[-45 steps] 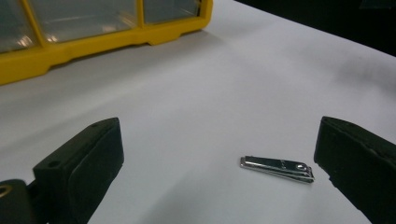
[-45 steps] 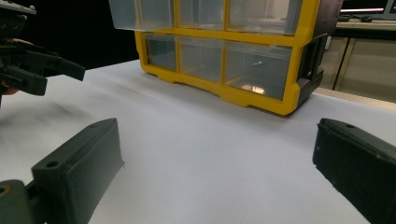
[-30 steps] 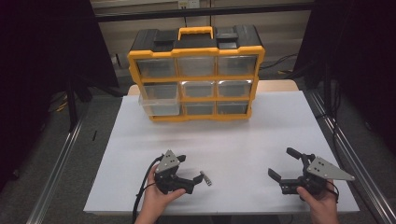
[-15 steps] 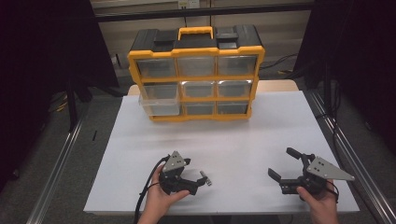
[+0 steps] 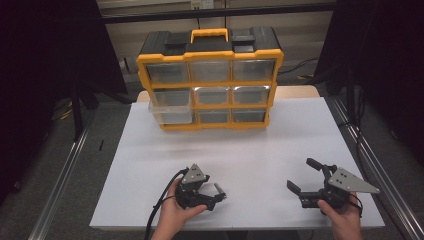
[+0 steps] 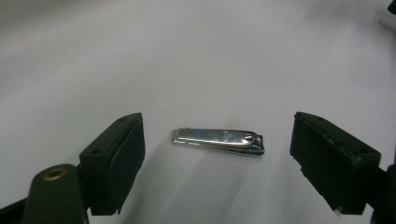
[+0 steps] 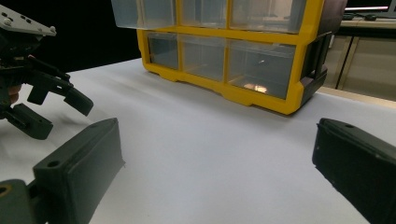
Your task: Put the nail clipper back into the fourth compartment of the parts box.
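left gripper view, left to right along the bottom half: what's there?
Left finger pad → nail clipper, lying flat on the white table, apart from both fingers → right finger pad.

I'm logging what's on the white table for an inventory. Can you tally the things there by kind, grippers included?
Drawer organizer, yellow and black, nine clear drawers: 1
Nail clipper, silver metal, lying flat between the left gripper's jaws, untouched: 1
Handheld grippers, black: 2, the left gripper and the right gripper
Total: 4
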Demonstrator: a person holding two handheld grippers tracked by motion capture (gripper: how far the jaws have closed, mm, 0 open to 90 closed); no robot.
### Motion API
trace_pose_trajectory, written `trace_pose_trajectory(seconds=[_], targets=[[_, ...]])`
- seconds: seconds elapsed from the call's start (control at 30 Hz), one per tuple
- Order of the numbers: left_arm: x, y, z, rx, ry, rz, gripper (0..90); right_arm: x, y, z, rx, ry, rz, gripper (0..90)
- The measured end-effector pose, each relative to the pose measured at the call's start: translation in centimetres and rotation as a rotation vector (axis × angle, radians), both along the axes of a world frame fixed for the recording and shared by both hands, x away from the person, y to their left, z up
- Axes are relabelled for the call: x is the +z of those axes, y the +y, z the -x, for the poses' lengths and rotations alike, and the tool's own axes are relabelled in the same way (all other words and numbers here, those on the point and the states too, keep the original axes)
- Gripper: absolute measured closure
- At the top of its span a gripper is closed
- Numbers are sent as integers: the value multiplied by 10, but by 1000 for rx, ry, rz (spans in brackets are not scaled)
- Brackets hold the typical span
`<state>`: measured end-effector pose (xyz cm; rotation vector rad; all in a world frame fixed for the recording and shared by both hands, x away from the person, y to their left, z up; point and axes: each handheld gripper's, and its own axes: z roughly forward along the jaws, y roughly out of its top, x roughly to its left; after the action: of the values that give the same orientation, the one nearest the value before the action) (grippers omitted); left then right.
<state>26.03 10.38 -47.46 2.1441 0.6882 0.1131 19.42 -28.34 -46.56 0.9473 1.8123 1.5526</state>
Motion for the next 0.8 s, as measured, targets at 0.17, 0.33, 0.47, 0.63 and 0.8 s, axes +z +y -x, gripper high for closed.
trace_pose_trajectory(seconds=[0.17,0.33,0.47,0.63,0.8], targets=[[-4,-6,0,-8,16,-28,214,0,0,0,1,-1,-4,11],[-6,-7,-1,-20,29,-42,244,0,0,0,3,2,-5,11],[-6,-9,0,-19,33,-61,260,-1,0,-1,0,5,-1,10],[-7,-15,1,16,23,-67,259,-1,0,-1,-2,10,-3,10],[-7,-22,6,31,-13,-101,297,-1,0,-1,2,7,-5,10]])
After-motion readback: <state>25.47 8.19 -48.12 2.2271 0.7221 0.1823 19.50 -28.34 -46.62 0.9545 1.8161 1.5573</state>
